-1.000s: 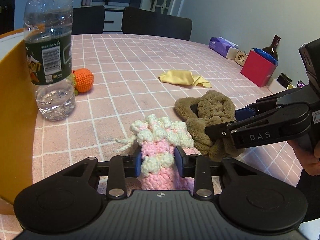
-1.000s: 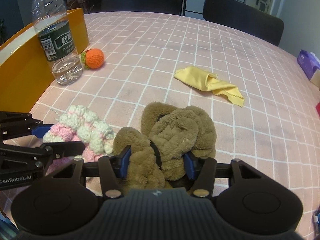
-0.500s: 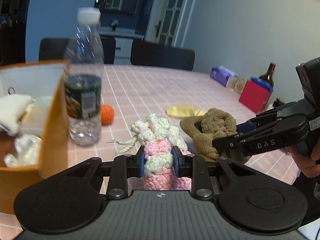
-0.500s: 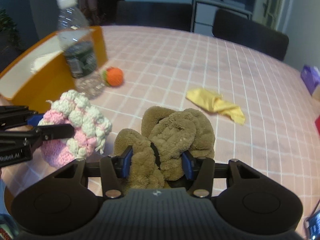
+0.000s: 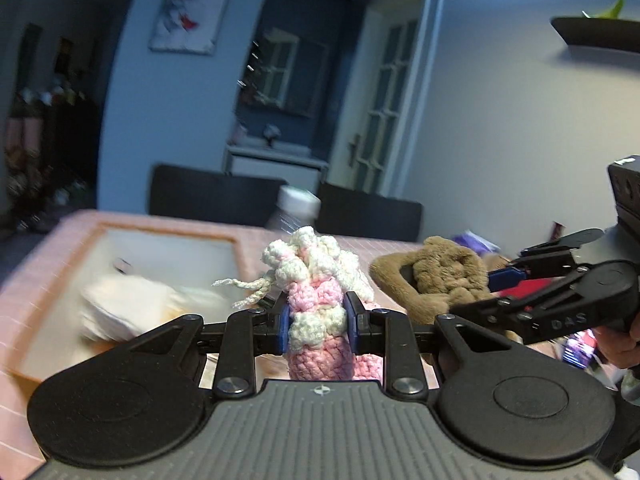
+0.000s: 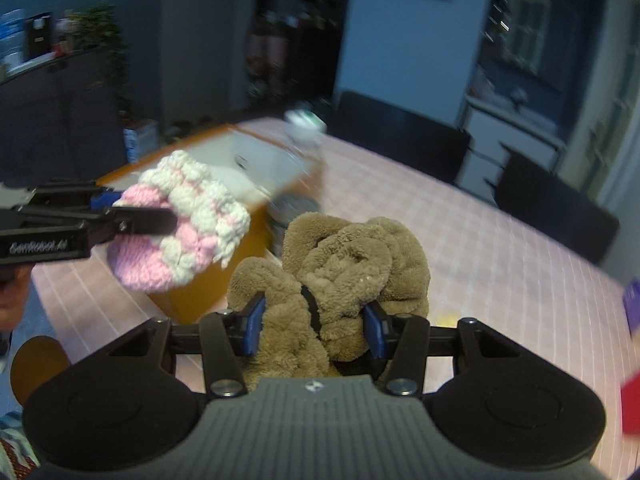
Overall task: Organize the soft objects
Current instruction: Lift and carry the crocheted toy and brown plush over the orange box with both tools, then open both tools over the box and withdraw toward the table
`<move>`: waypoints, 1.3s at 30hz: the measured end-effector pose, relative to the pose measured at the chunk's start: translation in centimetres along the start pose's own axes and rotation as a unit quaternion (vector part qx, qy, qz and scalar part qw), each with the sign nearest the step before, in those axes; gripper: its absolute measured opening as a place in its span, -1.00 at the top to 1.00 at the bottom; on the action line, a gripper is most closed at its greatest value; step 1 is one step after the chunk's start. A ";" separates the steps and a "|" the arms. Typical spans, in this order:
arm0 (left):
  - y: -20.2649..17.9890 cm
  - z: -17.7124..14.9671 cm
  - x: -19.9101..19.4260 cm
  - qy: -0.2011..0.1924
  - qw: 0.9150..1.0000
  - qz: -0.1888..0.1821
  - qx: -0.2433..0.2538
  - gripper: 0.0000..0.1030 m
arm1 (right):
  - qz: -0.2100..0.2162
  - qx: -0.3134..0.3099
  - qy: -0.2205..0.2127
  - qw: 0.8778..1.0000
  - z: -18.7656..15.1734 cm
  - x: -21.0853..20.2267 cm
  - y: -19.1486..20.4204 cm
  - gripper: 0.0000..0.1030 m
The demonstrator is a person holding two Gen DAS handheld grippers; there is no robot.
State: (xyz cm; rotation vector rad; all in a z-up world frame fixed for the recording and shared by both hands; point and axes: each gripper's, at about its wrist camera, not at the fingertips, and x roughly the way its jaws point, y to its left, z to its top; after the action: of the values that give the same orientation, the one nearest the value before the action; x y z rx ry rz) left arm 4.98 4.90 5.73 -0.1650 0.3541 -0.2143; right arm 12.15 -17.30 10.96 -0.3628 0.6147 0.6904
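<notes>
My left gripper [image 5: 316, 326] is shut on a pink and white crocheted piece [image 5: 316, 292], which hangs in the air above the table. The same piece [image 6: 180, 236] and the left gripper [image 6: 144, 216] show at the left of the right wrist view. My right gripper [image 6: 314, 324] is shut on a brown plush toy [image 6: 344, 264], also lifted off the table; the toy [image 5: 436, 272] and the right gripper [image 5: 508, 284] appear at the right of the left wrist view. An orange bin [image 5: 236, 248] with white soft things inside [image 5: 120, 308] lies ahead on the left.
A clear water bottle [image 6: 300, 160] stands by the orange bin [image 6: 256, 216] on the pink checked tablecloth [image 6: 480, 240]. Black chairs [image 5: 216, 200] line the table's far side. A red box [image 6: 630, 408] and a purple pack [image 6: 632, 304] sit at the right edge.
Both grippers have risen from the table with their soft objects and swung towards the orange bin. The bottle, orange ball and yellow cloth have dropped behind the held things or out of view.
</notes>
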 end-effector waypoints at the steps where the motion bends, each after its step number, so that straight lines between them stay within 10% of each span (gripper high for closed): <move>1: 0.8 0.6 -0.6 -0.006 1.000 0.013 0.004 0.42 | 0.010 -0.013 -0.008 1.000 0.8 0.1 0.8 0.04; 10: 7.5 4.6 -0.8 0.056 0.993 0.102 0.035 0.42 | 0.096 -0.110 -0.022 0.989 7.0 5.5 7.1 0.03; 24: 12.1 1.2 6.1 0.254 0.952 0.093 0.142 0.40 | 0.110 -0.148 0.154 0.971 10.5 19.1 11.2 -0.01; 39: 11.7 -0.9 8.1 0.308 0.917 0.125 0.219 0.11 | 0.127 -0.124 0.208 0.962 9.1 22.7 11.3 -0.10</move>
State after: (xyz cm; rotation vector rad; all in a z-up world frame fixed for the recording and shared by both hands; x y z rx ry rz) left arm 14.15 14.20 -0.06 0.4040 0.9372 -0.0822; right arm 21.87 6.25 2.25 -0.6803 0.9894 0.9515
